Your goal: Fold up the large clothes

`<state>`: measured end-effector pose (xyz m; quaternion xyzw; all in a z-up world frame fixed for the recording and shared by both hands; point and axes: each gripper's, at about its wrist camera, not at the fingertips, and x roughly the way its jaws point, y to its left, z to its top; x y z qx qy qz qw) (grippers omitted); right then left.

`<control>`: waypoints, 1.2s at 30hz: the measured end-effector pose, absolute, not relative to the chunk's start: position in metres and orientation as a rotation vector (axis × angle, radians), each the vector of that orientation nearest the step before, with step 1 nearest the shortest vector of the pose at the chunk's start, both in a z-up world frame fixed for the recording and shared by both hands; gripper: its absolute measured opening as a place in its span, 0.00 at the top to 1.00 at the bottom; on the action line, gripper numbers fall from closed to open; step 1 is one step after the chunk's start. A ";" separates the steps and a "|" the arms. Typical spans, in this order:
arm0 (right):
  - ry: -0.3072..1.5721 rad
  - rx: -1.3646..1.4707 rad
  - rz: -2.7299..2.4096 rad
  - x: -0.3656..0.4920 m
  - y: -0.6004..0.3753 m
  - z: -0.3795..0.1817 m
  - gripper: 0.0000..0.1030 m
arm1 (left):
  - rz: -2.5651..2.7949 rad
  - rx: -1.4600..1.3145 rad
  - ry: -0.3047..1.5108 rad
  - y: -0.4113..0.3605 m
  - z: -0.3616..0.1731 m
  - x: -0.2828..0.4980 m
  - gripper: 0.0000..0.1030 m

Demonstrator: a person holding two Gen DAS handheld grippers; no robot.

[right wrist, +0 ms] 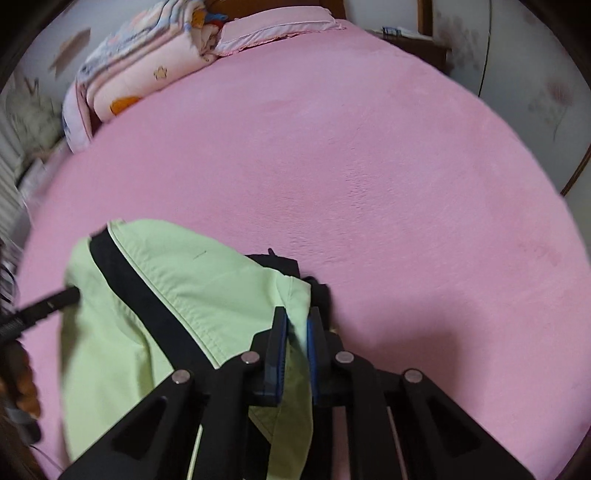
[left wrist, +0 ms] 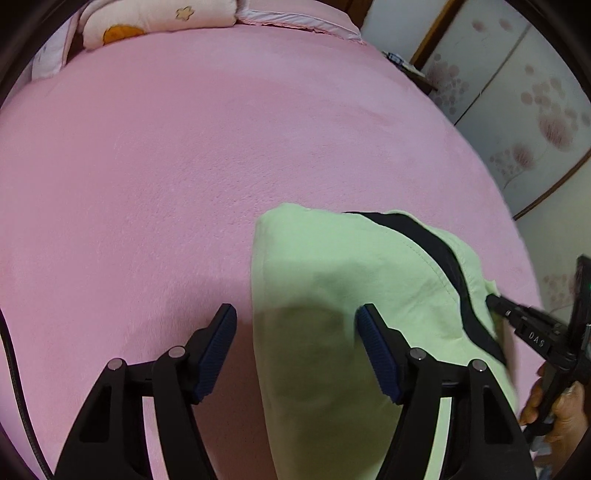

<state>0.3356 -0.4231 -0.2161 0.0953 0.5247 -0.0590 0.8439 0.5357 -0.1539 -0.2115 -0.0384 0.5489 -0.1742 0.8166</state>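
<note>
- Lying on the pink bed cover (left wrist: pixel 184 166), toward its near edge: a light green garment (left wrist: pixel 332 295) with a black band (left wrist: pixel 436 243) running across it, partly folded over itself.
- Showing in the right wrist view the same green garment (right wrist: pixel 122 350), the black band (right wrist: pixel 147 306) crossing it at a slant, some black cloth peeking out behind the far edge.
- Pinching an edge of the green cloth: the right gripper (right wrist: pixel 296 325), blue pads nearly together with the fabric pressed between them.
- Appearing also at the right border of the left wrist view, the right gripper (left wrist: pixel 493 301) touching the garment's side, a hand (left wrist: pixel 557 410) holding its handle.
- Hanging above the garment's left edge: the left gripper (left wrist: pixel 295 321), released, jaws standing wide, pads not pressing on the cloth.
- Entering blurred from the left in the right wrist view, one dark finger of the left gripper (right wrist: pixel 70 295).
- Resting at the far end of the bed: a folded quilt (right wrist: pixel 147 74) with cartoon prints, beside a pink pillow (right wrist: pixel 277 26).
- Standing beyond the bed: flower-patterned wardrobe doors (left wrist: pixel 517 103).
</note>
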 end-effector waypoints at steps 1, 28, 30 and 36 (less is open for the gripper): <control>1.111 0.181 -0.140 0.338 -0.424 -0.220 0.92 | -0.362 -0.065 1.172 -0.159 -0.215 0.538 0.35; 1.036 0.147 -0.185 0.299 -0.431 -0.189 0.99 | -0.375 0.026 1.140 -0.164 -0.191 0.520 0.29; 1.017 0.143 -0.138 0.293 -0.424 -0.174 0.99 | -0.386 0.036 1.114 -0.165 -0.174 0.508 0.24; 1.027 0.165 0.035 0.268 -0.386 -0.160 0.99 | -0.448 -0.026 1.119 -0.157 -0.148 0.450 0.23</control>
